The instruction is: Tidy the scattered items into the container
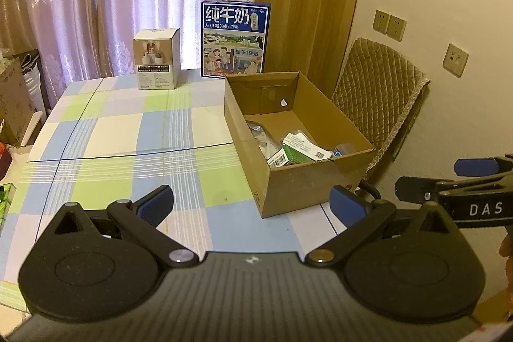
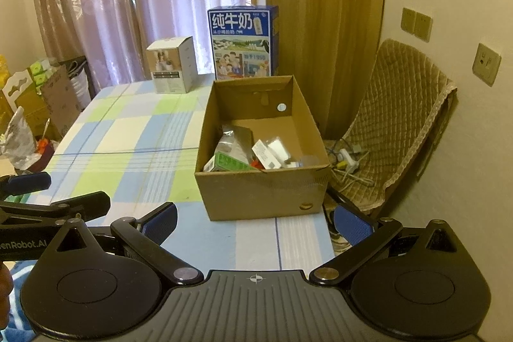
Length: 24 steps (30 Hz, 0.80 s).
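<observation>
An open cardboard box [image 1: 307,185] [image 2: 256,191] stands on the right part of the checked tablecloth [image 1: 128,143] [image 2: 128,143]. Inside lie a green and white carton [image 1: 288,156] [image 2: 231,164], a white packet [image 1: 307,143] [image 2: 269,154], a silver pouch [image 2: 234,137] and other small items. My left gripper [image 1: 253,204] is open and empty, held above the table's near edge in front of the box. My right gripper [image 2: 256,223] is open and empty, just in front of the box. Each gripper shows at the edge of the other's view.
A blue milk carton case [image 1: 235,39] [image 2: 243,42] and a small white product box [image 1: 157,60] [image 2: 173,66] stand at the table's far edge before the curtains. A quilted chair [image 1: 378,98] [image 2: 394,124] stands right of the table. Cardboard boxes and bags [image 2: 32,104] stand at the left.
</observation>
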Available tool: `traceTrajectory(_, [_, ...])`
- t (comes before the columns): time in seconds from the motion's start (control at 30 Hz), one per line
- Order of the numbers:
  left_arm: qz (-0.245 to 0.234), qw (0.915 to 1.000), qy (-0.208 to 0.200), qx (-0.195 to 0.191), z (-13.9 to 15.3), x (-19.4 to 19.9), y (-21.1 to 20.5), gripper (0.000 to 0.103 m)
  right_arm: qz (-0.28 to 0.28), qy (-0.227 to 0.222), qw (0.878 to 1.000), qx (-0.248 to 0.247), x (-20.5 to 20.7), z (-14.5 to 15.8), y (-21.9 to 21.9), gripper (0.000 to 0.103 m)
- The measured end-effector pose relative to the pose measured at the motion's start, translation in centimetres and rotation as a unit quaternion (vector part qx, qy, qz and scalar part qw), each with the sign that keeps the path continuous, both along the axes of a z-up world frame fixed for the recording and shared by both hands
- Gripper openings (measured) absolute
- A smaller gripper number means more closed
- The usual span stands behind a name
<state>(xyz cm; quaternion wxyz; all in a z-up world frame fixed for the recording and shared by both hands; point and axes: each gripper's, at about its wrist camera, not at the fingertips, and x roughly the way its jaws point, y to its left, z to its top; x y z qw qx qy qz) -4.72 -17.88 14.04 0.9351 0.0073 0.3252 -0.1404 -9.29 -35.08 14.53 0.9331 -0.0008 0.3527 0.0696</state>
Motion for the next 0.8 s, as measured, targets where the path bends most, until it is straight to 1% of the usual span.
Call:
traceTrajectory(0.4, [0.008, 0.9999, -0.009, 0.002, 0.5, -1.7, 0.6, 0.102, 0.004, -0.013, 1.0, 0.005, -1.7, 0.6, 0.6, 0.101])
traceTrajectory(0.8, [0.003, 0.9999, -0.014, 0.004, 0.7, -2.4, 0.2, 0.102, -0.004, -0.017, 1.0, 0.012, -2.2, 0.6, 0.1, 0.101])
